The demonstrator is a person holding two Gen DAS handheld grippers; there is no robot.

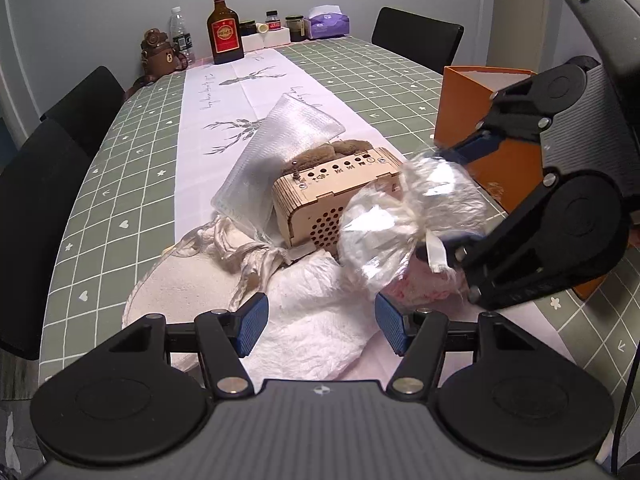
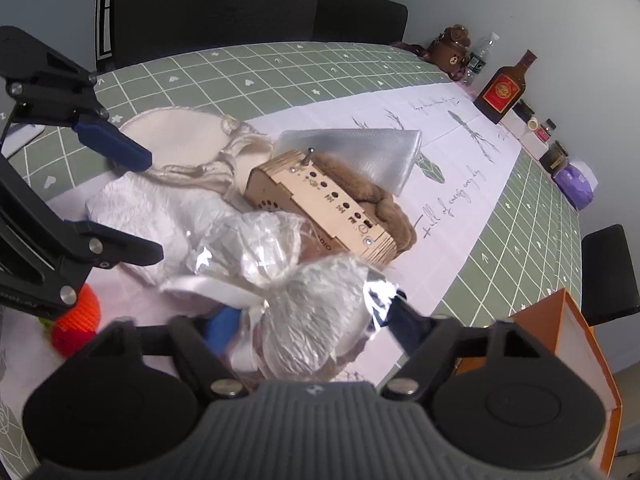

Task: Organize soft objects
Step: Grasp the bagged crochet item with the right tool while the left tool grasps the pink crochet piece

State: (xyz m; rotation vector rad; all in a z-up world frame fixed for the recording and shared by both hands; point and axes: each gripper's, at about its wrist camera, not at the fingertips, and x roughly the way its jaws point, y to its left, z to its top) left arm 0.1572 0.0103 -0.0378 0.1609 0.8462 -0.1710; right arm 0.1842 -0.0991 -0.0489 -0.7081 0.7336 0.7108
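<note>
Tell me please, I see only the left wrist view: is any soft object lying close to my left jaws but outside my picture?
Observer: Yes. The right wrist view shows a knitted orange-and-red ball on the table just by the left gripper, partly hidden behind its body.
Operator: And the brown thing behind the wooden box?
Observer: It is a brown plush piece lying along the far side of the wooden box, touching it.
Operator: Does the right gripper hold its bundle on both sides?
Observer: Yes. Its own camera shows the clear plastic bundle filling the right gripper, with a jaw pressed in on each side.
</note>
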